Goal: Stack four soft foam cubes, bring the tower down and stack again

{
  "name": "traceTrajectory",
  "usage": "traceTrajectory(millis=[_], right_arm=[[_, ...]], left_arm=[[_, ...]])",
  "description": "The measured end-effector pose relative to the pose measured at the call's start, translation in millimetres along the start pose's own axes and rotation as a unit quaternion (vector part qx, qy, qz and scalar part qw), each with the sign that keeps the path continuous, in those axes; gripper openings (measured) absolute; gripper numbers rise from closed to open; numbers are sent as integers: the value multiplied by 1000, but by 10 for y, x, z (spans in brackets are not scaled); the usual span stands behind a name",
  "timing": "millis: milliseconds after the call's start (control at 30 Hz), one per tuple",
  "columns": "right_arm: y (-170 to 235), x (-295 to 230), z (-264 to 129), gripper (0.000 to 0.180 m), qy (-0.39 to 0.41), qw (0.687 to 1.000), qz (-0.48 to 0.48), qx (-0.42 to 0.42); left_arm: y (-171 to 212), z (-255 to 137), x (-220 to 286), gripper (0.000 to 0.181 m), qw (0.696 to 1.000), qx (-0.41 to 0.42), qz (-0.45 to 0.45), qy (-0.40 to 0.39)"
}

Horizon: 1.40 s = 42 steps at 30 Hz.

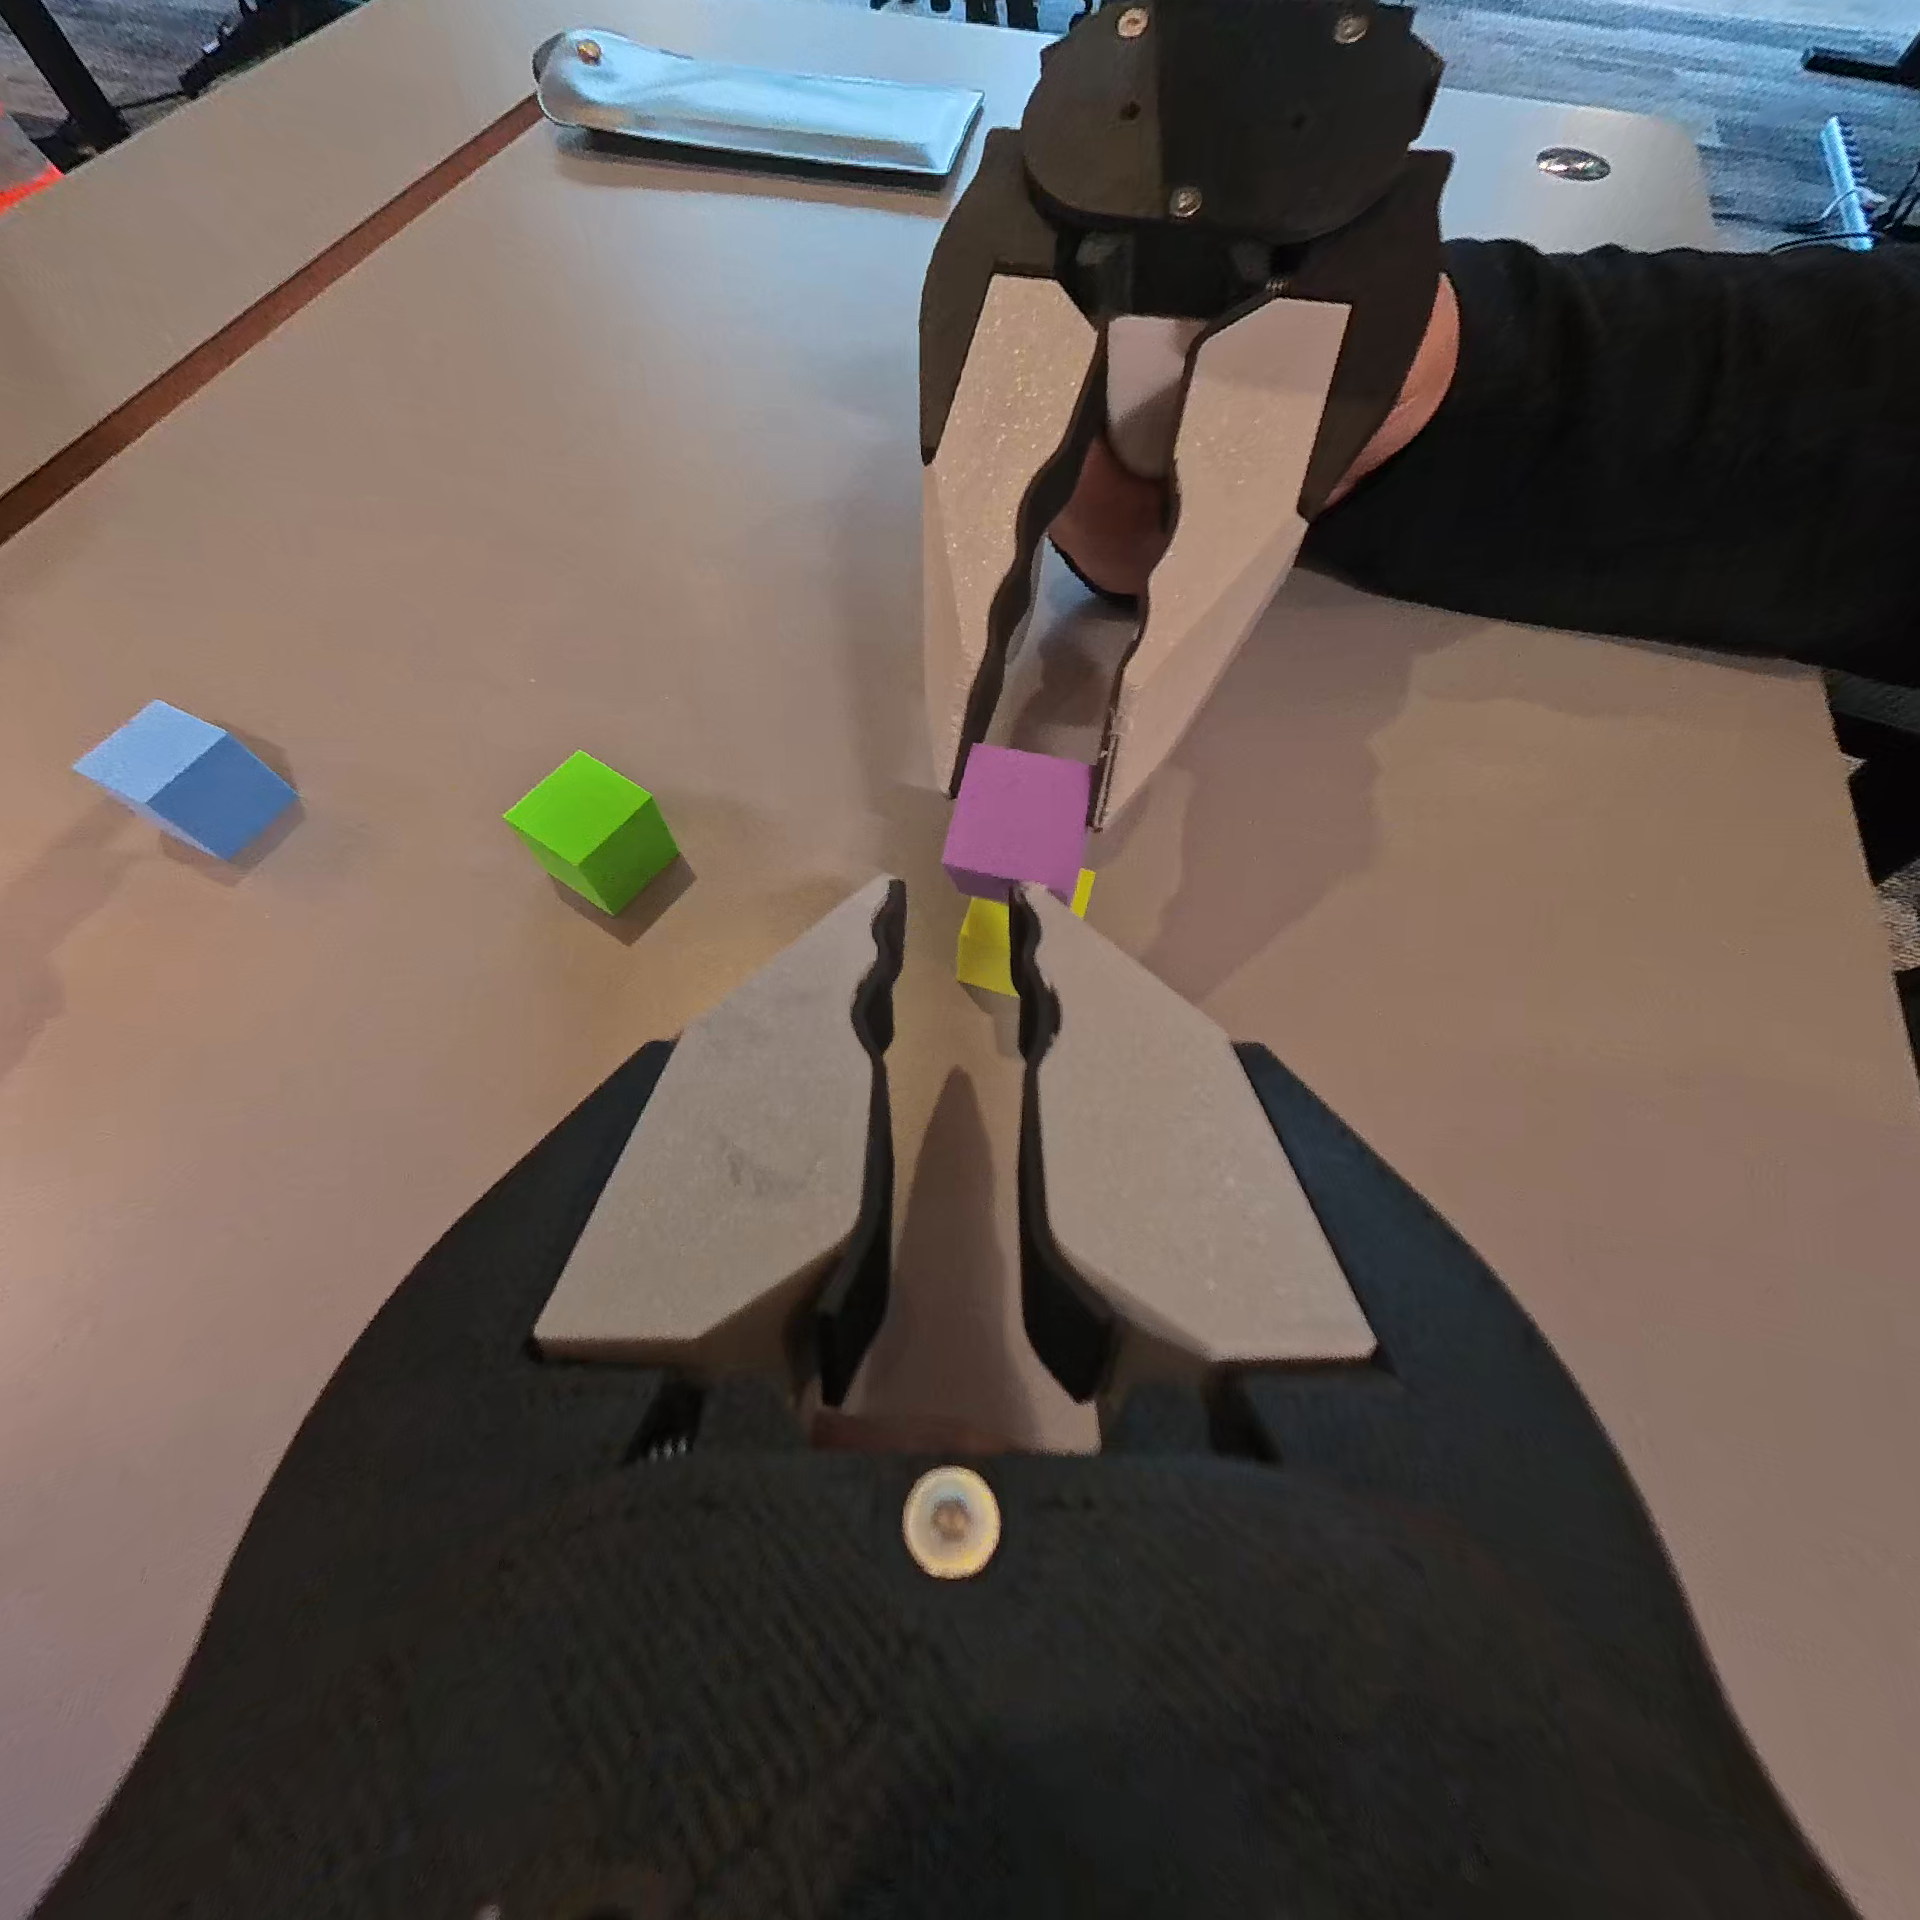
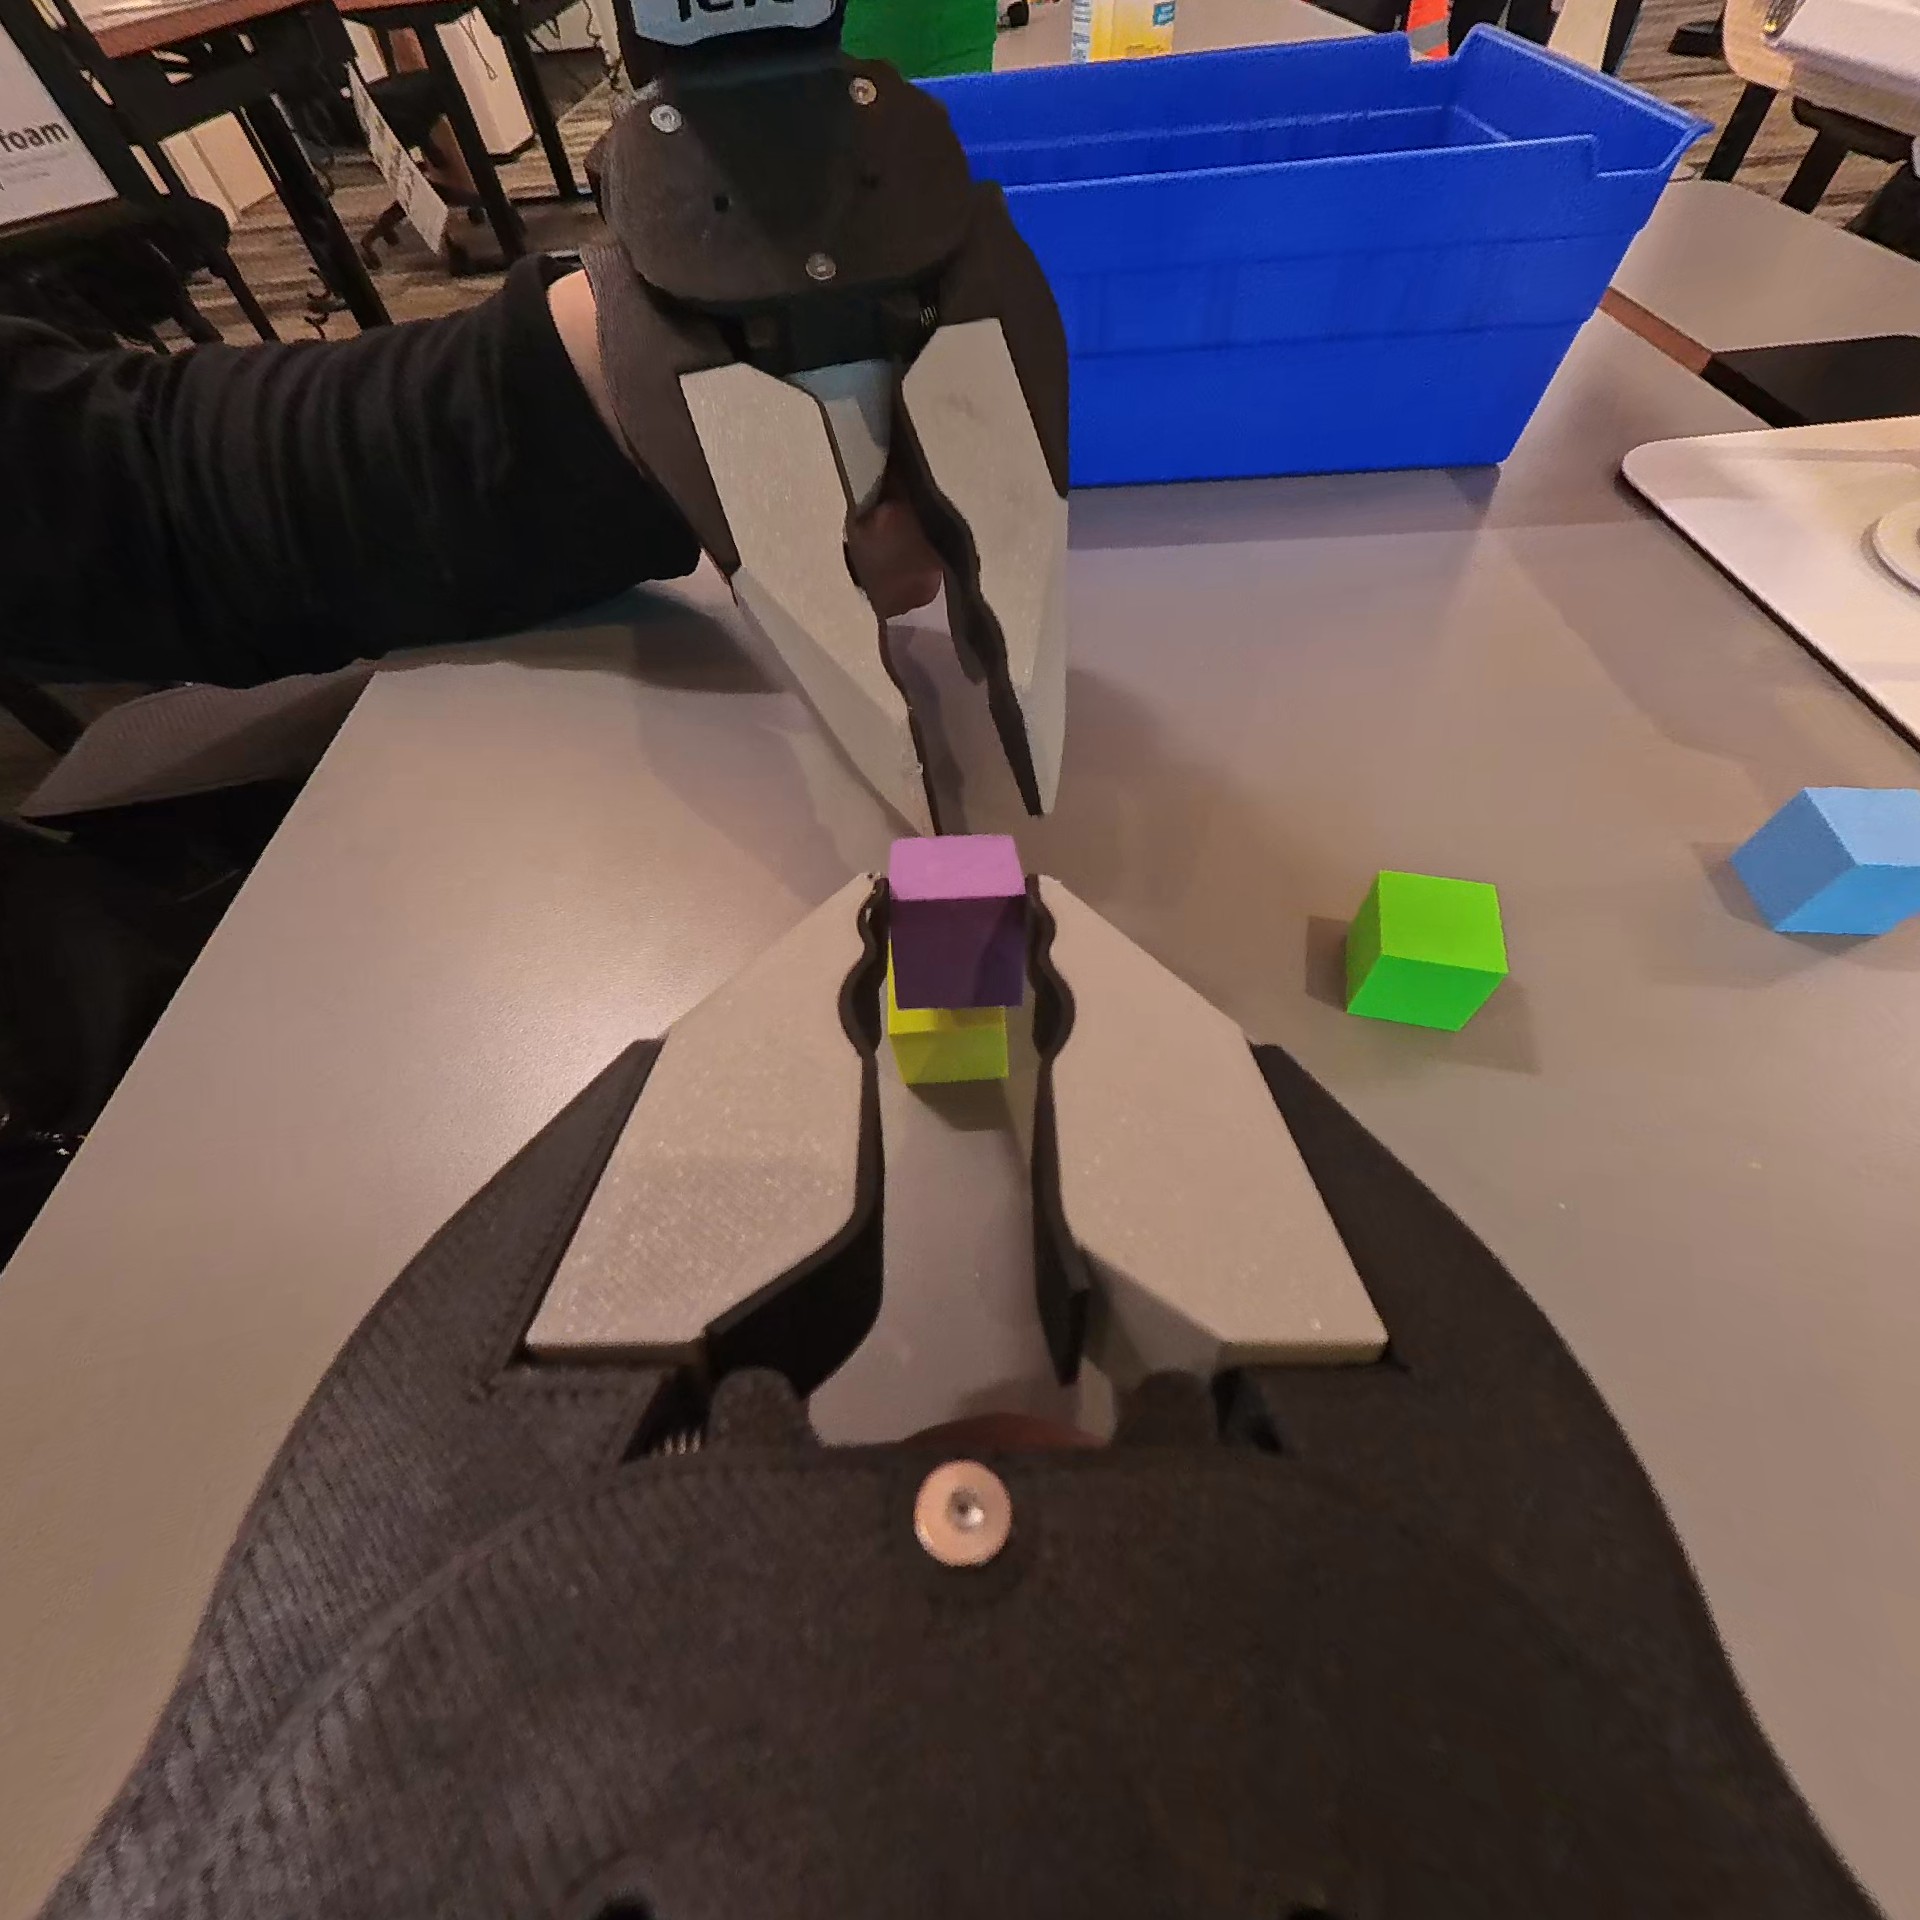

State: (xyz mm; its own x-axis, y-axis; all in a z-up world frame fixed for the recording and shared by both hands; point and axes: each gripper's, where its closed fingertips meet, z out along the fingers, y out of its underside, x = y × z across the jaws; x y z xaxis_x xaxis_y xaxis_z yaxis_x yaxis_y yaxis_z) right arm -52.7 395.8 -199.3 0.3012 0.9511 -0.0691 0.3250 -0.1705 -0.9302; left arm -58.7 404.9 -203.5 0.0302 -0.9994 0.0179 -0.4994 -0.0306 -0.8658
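We count four foam cubes on the table: one purple cube (image 2: 956,920), one yellow cube (image 2: 951,1044), one green cube (image 2: 1425,951) and one blue cube (image 2: 1834,857). Two of them are stacked, purple on yellow, and two sit loose. We see two grippers, the left gripper (image 1: 956,904) and the right gripper (image 2: 954,883). Behind them we make out one blue plastic bin (image 2: 1299,270) and one silver pouch (image 1: 758,104).
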Motion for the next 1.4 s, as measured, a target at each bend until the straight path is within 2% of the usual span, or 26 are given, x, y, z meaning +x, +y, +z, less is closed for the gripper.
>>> traceTrajectory(millis=[333,833,933,1133,1400], right_arm=[[80,-1,31,23,6,1000,-9,-29],[84,-27,19,23,-4,1000,-7,-27],[61,-11,22,23,4,1000,-11,-21],[43,-37,34,23,-1,1000,-12,-17],[71,-38,47,23,0,1000,-14,-27]], left_arm=[[54,23,-7,19,1000,-12,-2,0],[36,13,7,20,1000,-9,-1,2],[48,-17,-18,25,1000,-12,-4,-1],[80,-96,-175,27,999,-6,-40,-14],[350,-17,-359,28,994,-60,-84,-43]])
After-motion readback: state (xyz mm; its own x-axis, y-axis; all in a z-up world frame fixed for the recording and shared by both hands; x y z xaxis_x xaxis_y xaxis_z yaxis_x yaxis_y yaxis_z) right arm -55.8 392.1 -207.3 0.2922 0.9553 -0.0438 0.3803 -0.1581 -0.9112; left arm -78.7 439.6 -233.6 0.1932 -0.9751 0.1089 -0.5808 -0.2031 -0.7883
